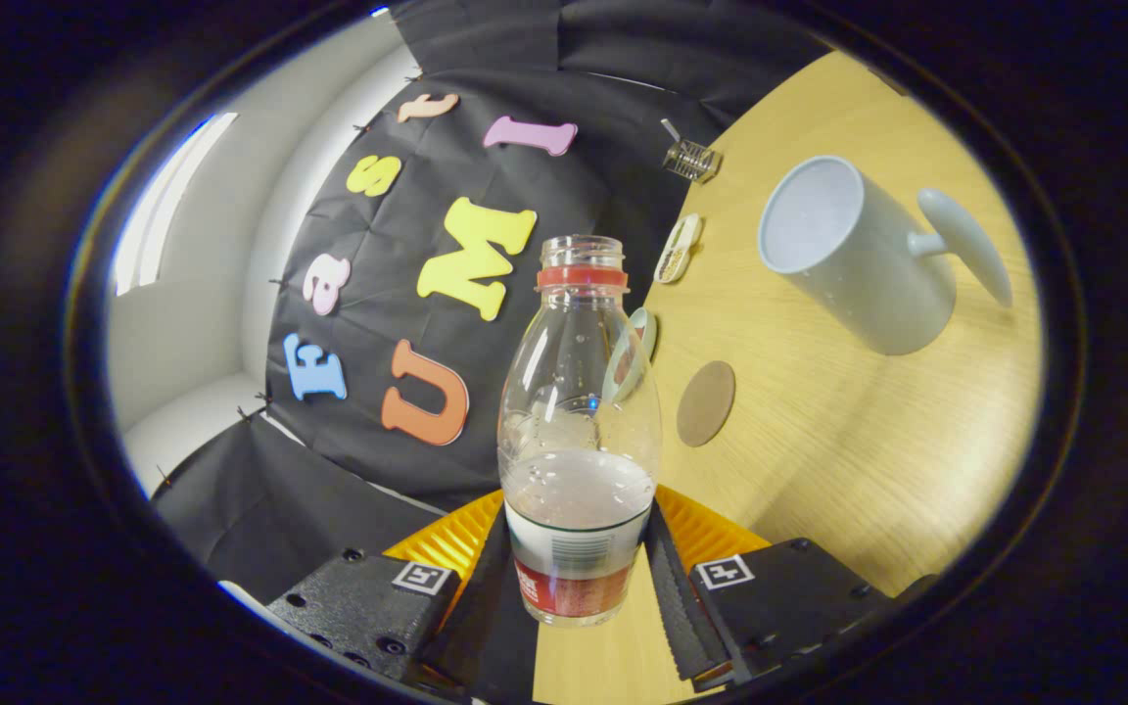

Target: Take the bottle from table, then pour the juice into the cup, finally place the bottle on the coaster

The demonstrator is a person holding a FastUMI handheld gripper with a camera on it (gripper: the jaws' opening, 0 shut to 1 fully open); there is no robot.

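Gripped bottle [579, 431] — neck ahead, beyond fingers [667, 578].

Bottle [579, 421]: clear glossy plastic, smooth, with droplets or bubbles on the inner wall, a printed wrap label low down and a matt-looking plastic ring at the neck; gripper [579, 573] fingers clamp it on both sides. Finger pads [670, 578] look like ribbed, matt rubbery strips; the finger blocks behind are matt, slightly textured plastic with screw holes. Table [848, 460]: light wood grain, smooth, satin sheen. Cup [853, 257]: smooth, glazed-looking ceramic with a soft gloss. Coaster [705, 403]: flat, matt, cork or board, cannot tell which. Wall: matt black cloth, creased. Small clip [691, 160] at the table's far edge: shiny metal.
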